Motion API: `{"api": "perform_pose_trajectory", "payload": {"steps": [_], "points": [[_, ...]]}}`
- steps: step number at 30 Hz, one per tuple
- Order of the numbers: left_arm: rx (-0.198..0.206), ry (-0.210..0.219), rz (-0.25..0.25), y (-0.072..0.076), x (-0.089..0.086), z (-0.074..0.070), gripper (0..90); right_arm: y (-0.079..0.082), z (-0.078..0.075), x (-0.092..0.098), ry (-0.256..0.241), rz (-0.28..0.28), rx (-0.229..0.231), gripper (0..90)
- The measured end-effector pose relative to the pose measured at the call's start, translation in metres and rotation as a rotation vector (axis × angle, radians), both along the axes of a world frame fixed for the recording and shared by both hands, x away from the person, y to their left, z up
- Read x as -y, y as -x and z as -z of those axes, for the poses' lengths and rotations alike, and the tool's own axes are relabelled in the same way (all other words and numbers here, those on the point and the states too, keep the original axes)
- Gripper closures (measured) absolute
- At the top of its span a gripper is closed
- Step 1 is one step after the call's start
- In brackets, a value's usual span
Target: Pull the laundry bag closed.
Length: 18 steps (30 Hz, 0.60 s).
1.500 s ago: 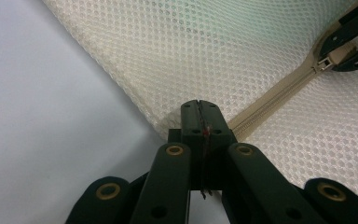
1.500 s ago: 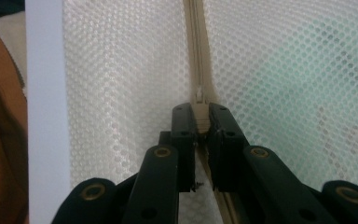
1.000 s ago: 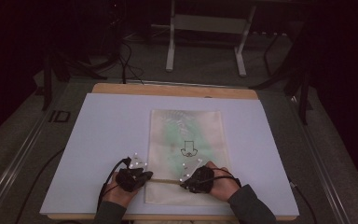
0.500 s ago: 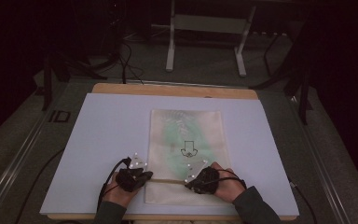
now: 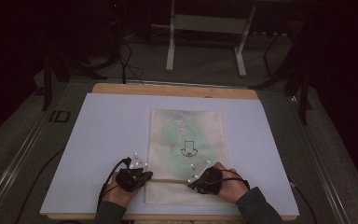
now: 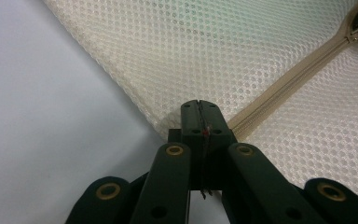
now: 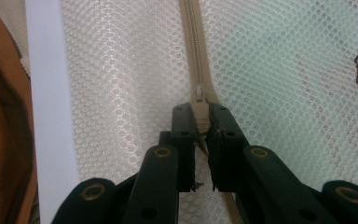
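Right gripper view: right hand-held gripper point(image 7: 200, 122) pinching zipper pull point(image 7: 199, 112) on mesh bag point(image 7: 121, 93)

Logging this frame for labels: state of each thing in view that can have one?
mesh bag: flat on the white mat, something green inside
zipper: shut along the stretch in view
zipper pull: pinched by right gripper
left gripper: shut on the mesh bag's edge at the zipper's end
right gripper: shut on zipper pull
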<state>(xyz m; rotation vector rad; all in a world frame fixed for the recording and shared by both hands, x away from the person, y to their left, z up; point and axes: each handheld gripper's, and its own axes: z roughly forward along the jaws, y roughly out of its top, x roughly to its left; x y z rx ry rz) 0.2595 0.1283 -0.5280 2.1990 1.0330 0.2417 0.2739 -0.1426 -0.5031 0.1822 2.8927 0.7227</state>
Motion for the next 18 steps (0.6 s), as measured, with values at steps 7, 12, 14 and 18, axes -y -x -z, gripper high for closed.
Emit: {"api": "perform_pose_trajectory", "payload": {"steps": [7, 12, 14, 18], "points": [[0.000, 0.000, 0.001, 0.000, 0.000, 0.000, 89.5, 0.001, -0.002, 0.004, 0.014, 0.003, 0.007, 82.4], [-0.001, 0.001, 0.000, 0.000, 0.000, 0.000, 89.5, 0.002, -0.003, 0.009, 0.009, 0.014, 0.012, 82.4], [-0.001, 0.003, -0.002, 0.000, 0.000, 0.000, 89.5, 0.002, -0.003, 0.010, 0.005, 0.018, 0.008, 82.4], [-0.001, 0.004, -0.002, 0.000, 0.000, 0.000, 89.5, 0.002, -0.003, 0.011, 0.012, 0.018, 0.013, 82.4]]}}
